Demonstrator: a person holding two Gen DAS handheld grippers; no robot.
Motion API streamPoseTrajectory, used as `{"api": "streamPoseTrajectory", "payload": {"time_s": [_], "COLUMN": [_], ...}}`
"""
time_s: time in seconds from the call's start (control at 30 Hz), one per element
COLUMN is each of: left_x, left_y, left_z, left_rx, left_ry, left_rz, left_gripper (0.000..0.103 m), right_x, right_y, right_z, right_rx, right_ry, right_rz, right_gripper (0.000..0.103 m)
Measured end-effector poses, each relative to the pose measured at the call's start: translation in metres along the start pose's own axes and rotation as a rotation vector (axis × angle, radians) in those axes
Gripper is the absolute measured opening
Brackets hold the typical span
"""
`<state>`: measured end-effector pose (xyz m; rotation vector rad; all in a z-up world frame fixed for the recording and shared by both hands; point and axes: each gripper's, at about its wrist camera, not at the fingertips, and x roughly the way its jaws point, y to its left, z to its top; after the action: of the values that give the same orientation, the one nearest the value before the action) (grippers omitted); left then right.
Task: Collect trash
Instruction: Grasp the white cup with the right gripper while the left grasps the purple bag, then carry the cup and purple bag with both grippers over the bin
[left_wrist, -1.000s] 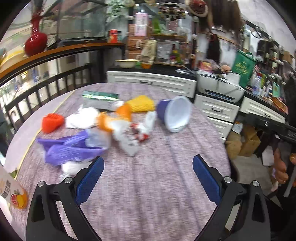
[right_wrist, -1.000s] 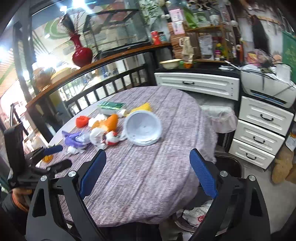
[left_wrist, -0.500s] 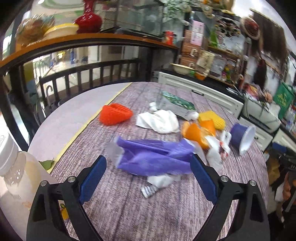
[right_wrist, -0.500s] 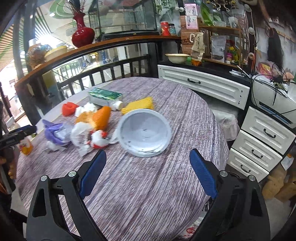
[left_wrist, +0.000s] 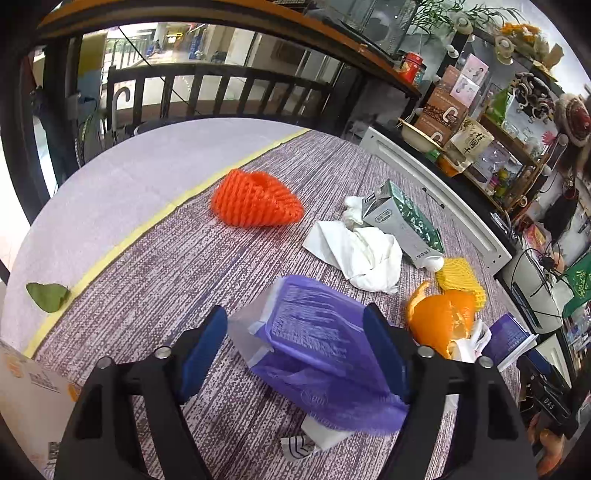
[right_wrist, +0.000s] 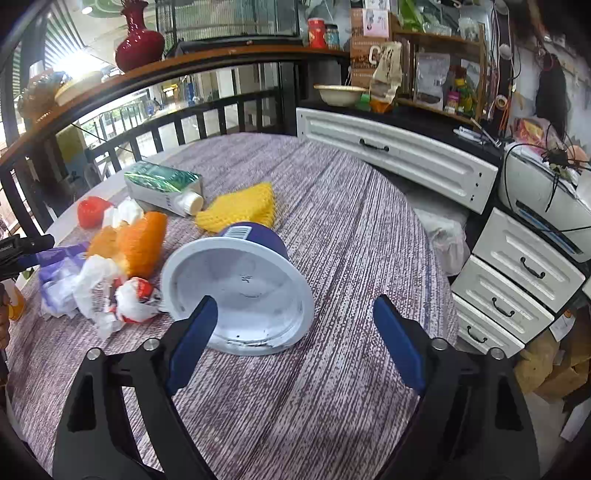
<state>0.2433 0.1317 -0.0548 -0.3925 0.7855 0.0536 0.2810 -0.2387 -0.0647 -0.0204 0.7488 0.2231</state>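
- The left tool (left_wrist: 295, 343) has just been closing its jaws; the purple plastic bag (left_wrist: 314, 339) lies between them, the right pad at its edge, the left pad apart from it, so nothing is pinched yet.
- This bag looks light, soft and slippery; I would take it at the thick middle, not at the loose clear end.
- The right tool (right_wrist: 293, 336) has also been closing but stands spread, with nothing held; the tipped cup (right_wrist: 240, 291) lies on the surface (right_wrist: 332, 398) just ahead.
- The cup seems light and stiff; its rim is a good hold.
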Motion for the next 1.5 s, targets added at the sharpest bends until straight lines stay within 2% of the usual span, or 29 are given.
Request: {"api": "streamPoseTrajectory", "payload": {"time_s": [0.07,0.1,0.17,0.2,0.23,0.33,0.47,0.63,0.9,1.13,1.5], "left_x": [0.003,0.005,0.009,0.011,0.011,0.009,0.003,-0.011,-0.045,-0.080,-0.110], "left_y": [0.000,0.001,0.003,0.004,0.006,0.008,0.006,0.003,-0.018,-0.037,-0.083], "left_z": [-0.001,-0.002,-0.003,-0.003,-0.003,-0.003,-0.001,0.002,0.006,0.009,-0.008], "left_rx": [0.000,-0.001,-0.008,-0.015,-0.025,-0.050,-0.055,-0.075,-0.038,0.011,0.112], "left_ry": [0.011,0.014,0.026,0.034,0.034,0.021,-0.005,-0.044,-0.129,-0.220,-0.279], "left_rz": [-0.002,0.006,0.012,0.004,0.001,0.001,-0.003,-0.044,-0.100,-0.147,-0.248], "left_gripper": [0.062,0.052,0.038,0.035,0.033,0.025,0.024,0.023,0.021,0.021,0.021], "right_x": [0.013,0.018,0.025,0.027,0.029,0.029,0.020,0.009,-0.012,-0.040,-0.096], "right_y": [-0.003,-0.003,-0.004,-0.003,-0.004,-0.005,-0.003,-0.004,-0.010,-0.015,-0.033], "right_z": [0.001,0.000,-0.002,-0.003,-0.005,-0.006,-0.003,-0.003,-0.009,-0.013,-0.030], "right_rx": [0.008,0.007,0.007,0.010,0.017,0.051,0.057,0.072,0.102,0.097,0.092], "right_ry": [0.030,0.042,0.059,0.070,0.081,0.077,0.058,0.034,-0.008,-0.062,-0.138], "right_rz": [0.007,0.010,0.019,0.022,0.026,0.042,0.060,0.064,0.090,0.083,0.090], "right_gripper": [0.070,0.067,0.045,0.038,0.027,0.021,0.011,0.008,0.008,0.008,0.008]}}
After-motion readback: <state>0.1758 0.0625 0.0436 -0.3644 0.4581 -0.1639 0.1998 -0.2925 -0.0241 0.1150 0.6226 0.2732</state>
